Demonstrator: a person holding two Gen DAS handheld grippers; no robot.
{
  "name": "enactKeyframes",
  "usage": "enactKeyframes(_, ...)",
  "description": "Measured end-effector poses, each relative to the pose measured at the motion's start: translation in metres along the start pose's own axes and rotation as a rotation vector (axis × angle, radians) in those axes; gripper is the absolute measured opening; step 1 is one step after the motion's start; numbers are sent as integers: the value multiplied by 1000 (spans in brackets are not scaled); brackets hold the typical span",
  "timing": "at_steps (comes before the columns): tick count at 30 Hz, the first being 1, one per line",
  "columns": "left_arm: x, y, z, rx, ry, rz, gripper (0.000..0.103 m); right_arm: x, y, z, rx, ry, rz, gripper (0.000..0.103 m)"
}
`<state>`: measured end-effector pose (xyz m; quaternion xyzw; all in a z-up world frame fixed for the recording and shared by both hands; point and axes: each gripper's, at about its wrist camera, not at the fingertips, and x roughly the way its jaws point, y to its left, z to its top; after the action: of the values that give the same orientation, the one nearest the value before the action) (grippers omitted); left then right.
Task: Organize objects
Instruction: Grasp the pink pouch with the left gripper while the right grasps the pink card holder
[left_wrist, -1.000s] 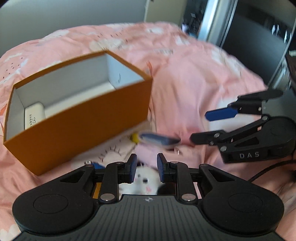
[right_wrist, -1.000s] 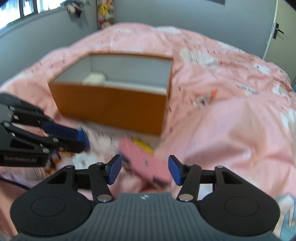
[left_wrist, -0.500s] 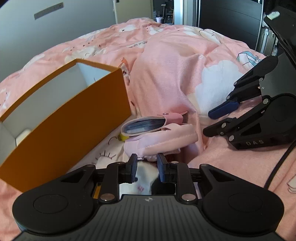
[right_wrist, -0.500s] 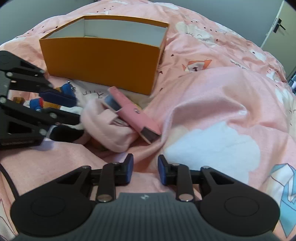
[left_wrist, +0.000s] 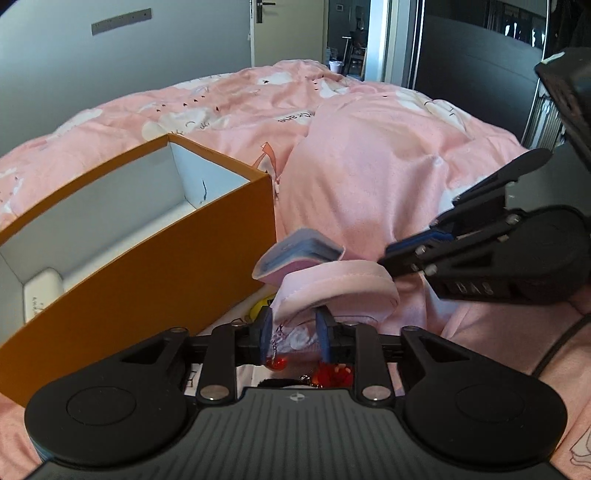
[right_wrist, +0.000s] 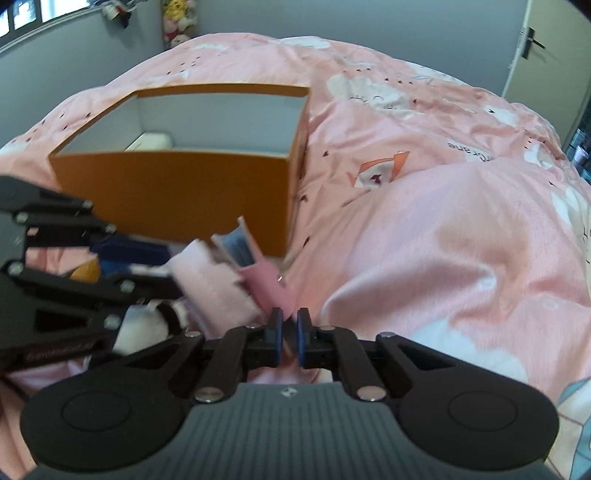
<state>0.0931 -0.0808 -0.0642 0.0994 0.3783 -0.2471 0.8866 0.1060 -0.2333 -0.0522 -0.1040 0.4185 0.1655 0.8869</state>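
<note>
An open orange box (left_wrist: 155, 266) (right_wrist: 177, 192) with a white inside stands on the pink bed; a white item (left_wrist: 40, 291) lies in it. My left gripper (left_wrist: 293, 334) is shut on a soft pink pouch (left_wrist: 332, 288) (right_wrist: 218, 284), lifted beside the box. My right gripper (right_wrist: 289, 332) is shut on the end of a flat pink case (right_wrist: 266, 284) (left_wrist: 295, 251) that sticks up out of the pouch. The right gripper shows in the left wrist view (left_wrist: 406, 254).
Small red, yellow and blue trinkets (left_wrist: 325, 371) lie under the left gripper by the box's near side. A raised fold of pink duvet (right_wrist: 461, 236) lies right of the box. Doors and dark wardrobes stand beyond the bed.
Both grippers have closed: the left on the pouch, the right on the pink case's end. Pouch and case have come up off the bed, nearer the box's corner.
</note>
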Motion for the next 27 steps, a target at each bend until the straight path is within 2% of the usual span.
enactKeyframes(5,12,12,8,-34,3,-13,47,9,-12,8,45,-11,-21,6)
enactKeyframes(9,26,18,13,-26,37,-20,48,15,-17,10,58,-1,-5,7)
enactKeyframes(16,41,40,10,-196,41,-47,62,16,-26,17,73,-6,37,10)
enactKeyframes(17,41,43,9,-212,40,-46,66,13,-25,20,52,-20,40,12)
enactKeyframes(18,40,44,7,-221,40,-50,66,12,-22,22,22,-31,42,21)
enactKeyframes(20,38,48,2,-226,34,-88,66,11,-15,27,-47,-41,36,32)
enactKeyframes(23,38,55,-3,-221,37,-139,69,21,-10,31,-108,-7,39,31)
enactKeyframes(24,38,56,-5,-220,35,-155,69,27,-11,32,-103,14,48,26)
enactKeyframes(27,34,58,-9,-197,31,-206,69,36,-20,31,-55,34,65,26)
